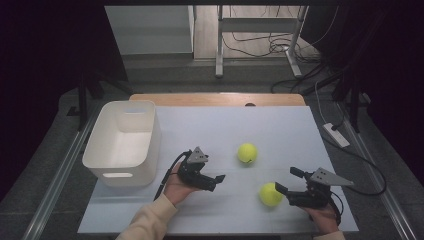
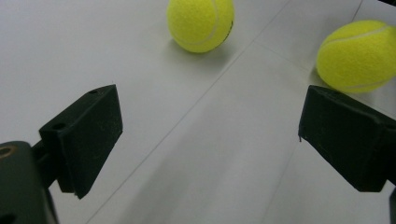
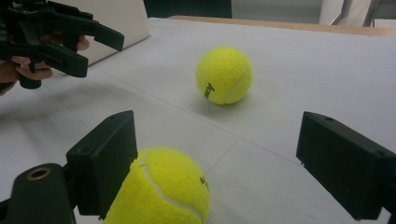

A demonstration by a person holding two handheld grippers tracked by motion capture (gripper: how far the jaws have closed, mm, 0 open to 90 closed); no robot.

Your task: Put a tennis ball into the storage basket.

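far tennis ball point(image 3: 224, 74) with unreadable black print, near tennis ball point(image 3: 161, 189) likewise

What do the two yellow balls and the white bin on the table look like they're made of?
The nearer yellow tennis ball and the farther yellow tennis ball look felt-covered: fuzzy matte nap with pale curved seams, likely over rubber. The white rectangular bin looks like moulded plastic: smooth, slightly glossy walls, rounded corners and a cut-out handle slot.
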